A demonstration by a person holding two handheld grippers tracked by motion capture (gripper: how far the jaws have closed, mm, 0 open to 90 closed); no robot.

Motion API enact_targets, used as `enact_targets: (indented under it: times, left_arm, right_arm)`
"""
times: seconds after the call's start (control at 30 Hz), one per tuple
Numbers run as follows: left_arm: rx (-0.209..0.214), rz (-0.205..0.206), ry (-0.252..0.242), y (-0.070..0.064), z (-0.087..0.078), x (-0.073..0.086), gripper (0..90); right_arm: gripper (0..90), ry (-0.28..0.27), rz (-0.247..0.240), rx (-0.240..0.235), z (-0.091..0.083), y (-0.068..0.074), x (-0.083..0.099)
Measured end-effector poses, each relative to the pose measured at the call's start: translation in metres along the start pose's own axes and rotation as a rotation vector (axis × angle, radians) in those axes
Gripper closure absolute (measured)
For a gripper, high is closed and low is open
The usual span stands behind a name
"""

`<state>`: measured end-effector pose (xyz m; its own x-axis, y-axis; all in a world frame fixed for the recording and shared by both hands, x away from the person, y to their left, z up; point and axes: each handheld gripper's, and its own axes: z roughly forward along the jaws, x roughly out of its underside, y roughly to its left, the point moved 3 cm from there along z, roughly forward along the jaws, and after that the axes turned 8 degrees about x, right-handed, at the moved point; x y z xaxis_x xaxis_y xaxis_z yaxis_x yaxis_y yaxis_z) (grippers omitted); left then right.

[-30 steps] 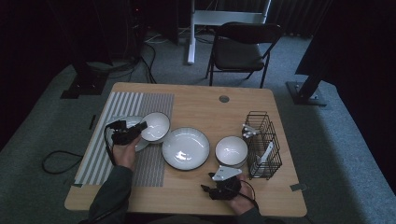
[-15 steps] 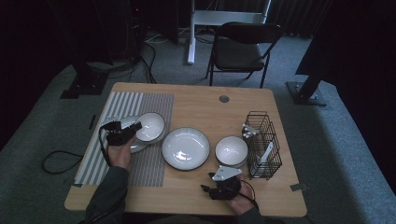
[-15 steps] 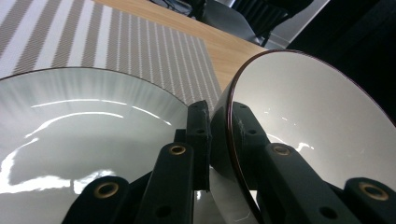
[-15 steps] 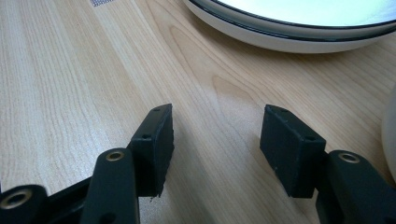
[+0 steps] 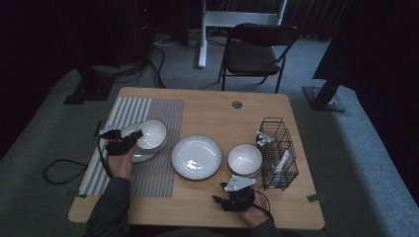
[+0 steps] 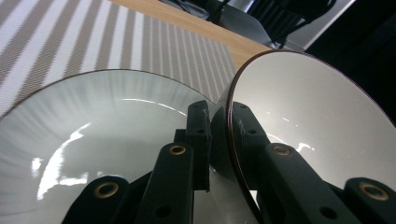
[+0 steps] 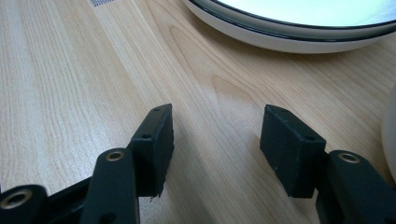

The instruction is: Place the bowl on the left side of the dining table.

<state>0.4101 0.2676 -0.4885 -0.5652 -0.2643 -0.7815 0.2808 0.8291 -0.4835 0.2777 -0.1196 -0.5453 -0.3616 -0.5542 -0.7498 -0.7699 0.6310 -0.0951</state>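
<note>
on the left side of the table (image 5: 207, 111), over the striped mat (image 5: 163, 116), the left gripper (image 5: 129, 140) has its jaws clamped on the rim of a small white bowl (image 5: 152, 133). left gripper view: one jaw sits inside the bowl (image 6: 322, 121) wall, one outside, rim pinched between them, bowl tilted up on edge with its opening facing right in that view. bowl has a dark rim line. directly under and behind it lies a shallow white plate (image 6: 93, 135), glossy, light streaks on it; whether bowl and plate touch i cannot tell. in the high view the plate (image 5: 140, 156) peeks out near and left of the held bowl, both on the mat

centre of table: large white plate (image 5: 196, 156), flat on the wood, just right of the mat edge. right of that a second white bowl (image 5: 244, 159), upright, close beside a black wire rack (image 5: 278, 148) on the right side of the table. rack holds some pale pieces, too small to tell what

right gripper (image 5: 232, 201) rests low at the near edge, near the second bowl, well apart from the left one. right gripper view: jaws stand wide apart, nothing between them but bare wood; large plate (image 7: 299, 23) edge runs across the far side of that view
</note>
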Motion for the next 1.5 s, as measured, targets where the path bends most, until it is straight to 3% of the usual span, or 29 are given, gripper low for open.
enact_targets:
  times: [0.87,1.13,1.5]
  left_arm:
    - [-0.15,-0.045,-0.017,0.045,-0.016,0.004,80.4]
    - [-0.171,-0.061,-0.008,0.053,-0.015,0.006,80.3]
    - [-0.161,-0.067,0.01,0.053,-0.012,0.005,80.1]
  right_arm:
    - [43.6,-0.003,-0.003,0.001,0.0,0.0,0.0]
    - [43.6,-0.002,-0.002,0.001,0.0,0.0,0.0]
    - [43.6,-0.002,-0.002,0.0,0.0,0.0,0.0]
